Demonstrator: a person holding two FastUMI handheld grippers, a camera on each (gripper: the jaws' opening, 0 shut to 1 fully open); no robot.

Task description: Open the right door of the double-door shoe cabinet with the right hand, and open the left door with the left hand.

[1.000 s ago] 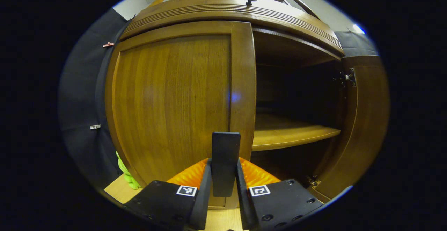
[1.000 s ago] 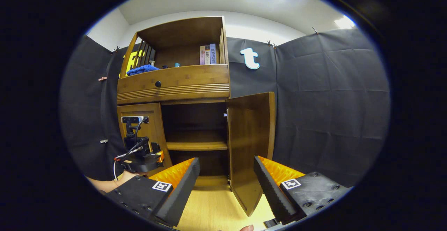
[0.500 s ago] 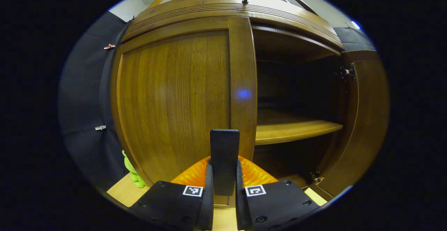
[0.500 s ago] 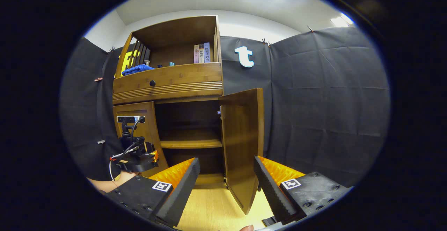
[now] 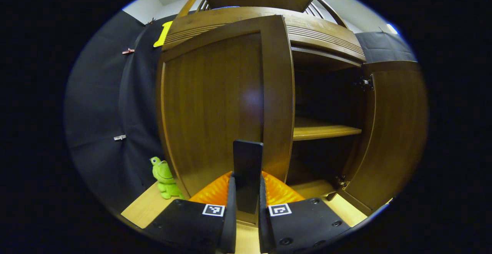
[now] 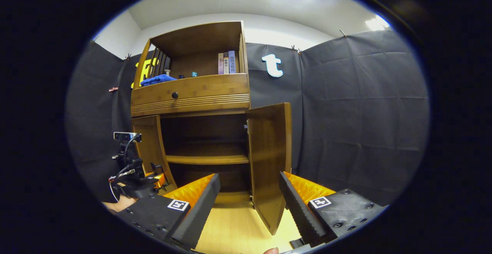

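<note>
While my left gripper (image 5: 246, 211) clamps the handle (image 5: 248, 175), I'd swing the left door (image 5: 215, 104) along its hinge arc — right gripper (image 6: 248, 204) gapes, idle.

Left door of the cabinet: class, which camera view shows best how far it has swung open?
The right gripper view: the left door stands angled out from the cabinet, seen whole. The left gripper view shows the door close up, its handle clamped by the left gripper.
</note>
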